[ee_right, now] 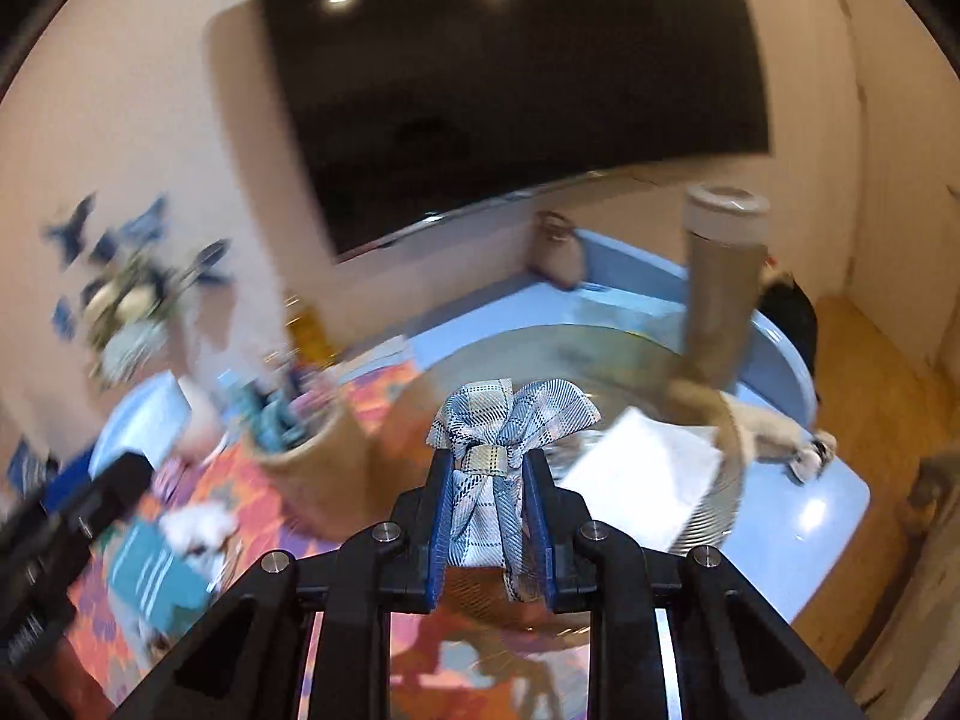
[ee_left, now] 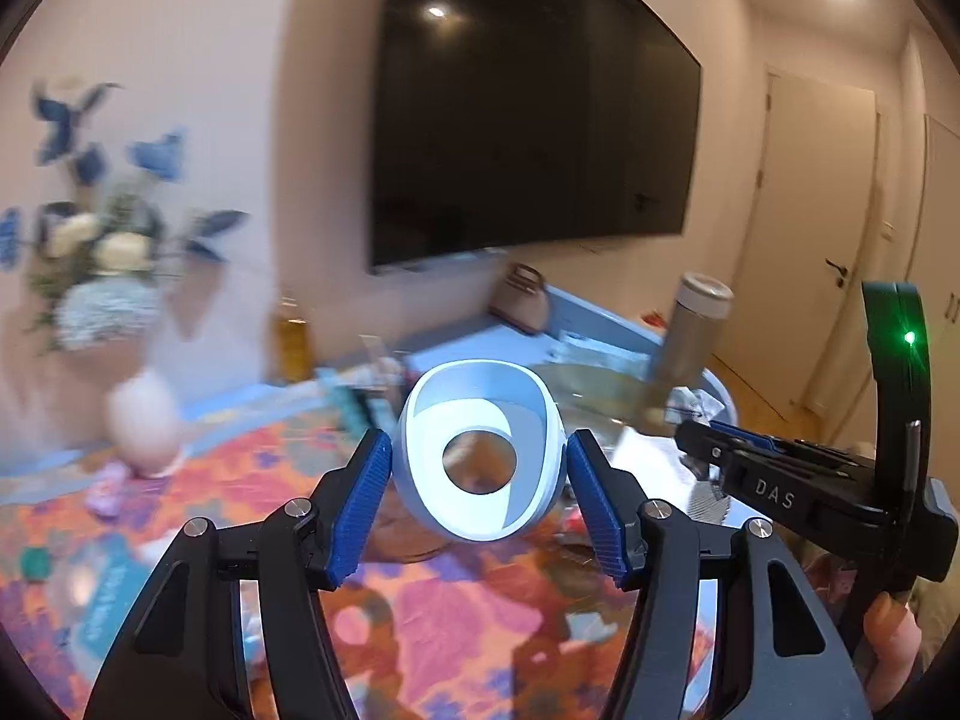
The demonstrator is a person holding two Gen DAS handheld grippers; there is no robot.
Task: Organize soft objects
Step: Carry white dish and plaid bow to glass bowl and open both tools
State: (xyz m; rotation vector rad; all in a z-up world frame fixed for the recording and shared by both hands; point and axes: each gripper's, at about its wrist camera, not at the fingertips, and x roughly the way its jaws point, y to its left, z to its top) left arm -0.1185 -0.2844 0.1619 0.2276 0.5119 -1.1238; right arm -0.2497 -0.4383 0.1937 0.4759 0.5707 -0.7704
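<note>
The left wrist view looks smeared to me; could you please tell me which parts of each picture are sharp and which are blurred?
Left wrist view: the left claw and its pale blue ring are crisp, the flowers smeared, a ceiling light glaring off the TV. Right wrist view: the right claw and plaid bow are sharp, the table clutter behind streaked.

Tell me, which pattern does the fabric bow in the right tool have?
Blue, white and beige plaid on the fabric bow; it shows best in the right wrist view.

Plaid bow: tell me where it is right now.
In the right wrist view, the plaid bow sits centre frame, pinched between the right tongs, lifted in front of the tall grey flask.
</note>
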